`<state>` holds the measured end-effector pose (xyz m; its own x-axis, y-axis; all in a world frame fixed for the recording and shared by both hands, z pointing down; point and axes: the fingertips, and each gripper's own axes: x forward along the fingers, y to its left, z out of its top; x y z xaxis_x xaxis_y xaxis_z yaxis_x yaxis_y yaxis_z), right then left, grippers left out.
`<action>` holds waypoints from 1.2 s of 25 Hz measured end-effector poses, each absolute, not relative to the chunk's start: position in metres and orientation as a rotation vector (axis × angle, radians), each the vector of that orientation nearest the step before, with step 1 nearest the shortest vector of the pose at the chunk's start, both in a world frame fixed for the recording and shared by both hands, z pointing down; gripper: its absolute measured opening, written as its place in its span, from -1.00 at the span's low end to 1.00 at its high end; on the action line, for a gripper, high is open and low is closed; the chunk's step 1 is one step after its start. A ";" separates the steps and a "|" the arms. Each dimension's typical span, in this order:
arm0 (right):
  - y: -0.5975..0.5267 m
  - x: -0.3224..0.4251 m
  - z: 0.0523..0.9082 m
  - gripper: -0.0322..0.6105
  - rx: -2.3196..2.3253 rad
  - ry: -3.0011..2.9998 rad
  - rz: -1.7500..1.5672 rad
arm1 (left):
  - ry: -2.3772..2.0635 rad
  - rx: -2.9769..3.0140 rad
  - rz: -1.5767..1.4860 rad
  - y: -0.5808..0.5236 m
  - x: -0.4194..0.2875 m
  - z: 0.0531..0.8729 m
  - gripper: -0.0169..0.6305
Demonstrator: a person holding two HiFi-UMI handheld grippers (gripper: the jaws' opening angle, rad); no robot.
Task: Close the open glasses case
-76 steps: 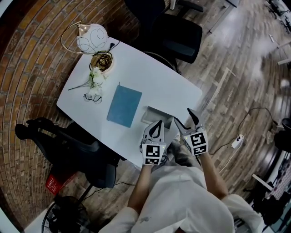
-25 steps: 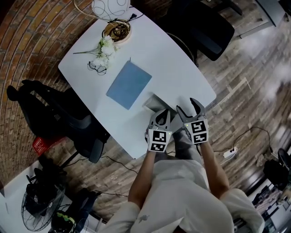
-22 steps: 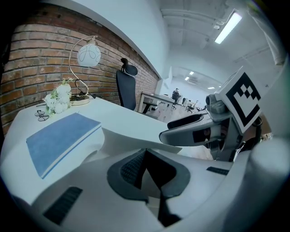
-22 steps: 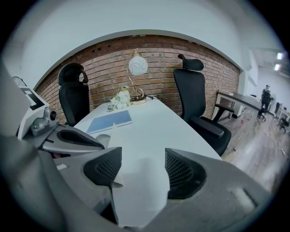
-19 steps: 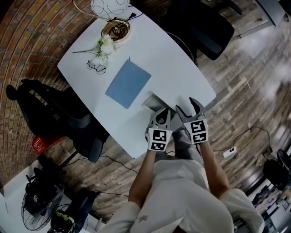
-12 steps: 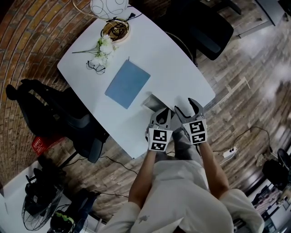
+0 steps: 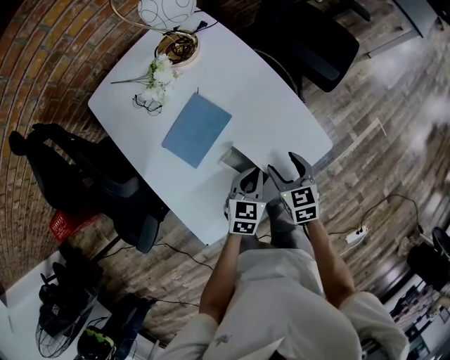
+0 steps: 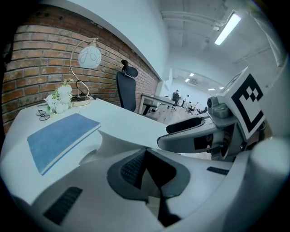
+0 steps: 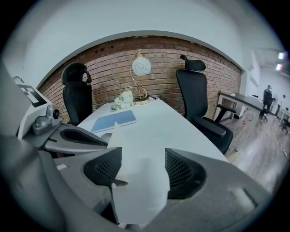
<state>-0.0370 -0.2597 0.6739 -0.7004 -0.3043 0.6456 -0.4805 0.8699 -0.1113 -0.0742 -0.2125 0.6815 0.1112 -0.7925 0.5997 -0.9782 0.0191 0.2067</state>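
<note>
At the table [image 7: 267, 105] edge, the right gripper [image 7: 283, 167] gapes around the glasses case [image 7: 234, 156] lid, apparently to fold it. The left gripper [image 7: 249, 177] is pinched together.

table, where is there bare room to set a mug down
The widest bare patch of the table lies between the blue notebook and the edge by the office chair. A narrower strip runs along the notebook's other side. Crowded: the lamp corner with flowers and eyeglasses, and the near edge, where the left gripper and right gripper meet the glasses case.
</note>
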 end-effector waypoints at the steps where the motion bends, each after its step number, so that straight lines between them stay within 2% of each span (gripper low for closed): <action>1: -0.258 -0.038 0.673 0.04 0.564 -2.396 0.362 | -1.722 1.814 0.412 -0.212 -0.074 0.682 -0.94; 30: -0.225 -0.044 0.674 0.03 0.549 -2.392 0.352 | -1.705 1.797 0.403 -0.178 -0.076 0.692 -0.94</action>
<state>-0.0442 -0.2247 0.6736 -0.7009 -0.2948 0.6495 -0.4692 0.8764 -0.1086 -0.0758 -0.1776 0.6919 0.1197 -0.7841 0.6089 -0.9738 0.0268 0.2258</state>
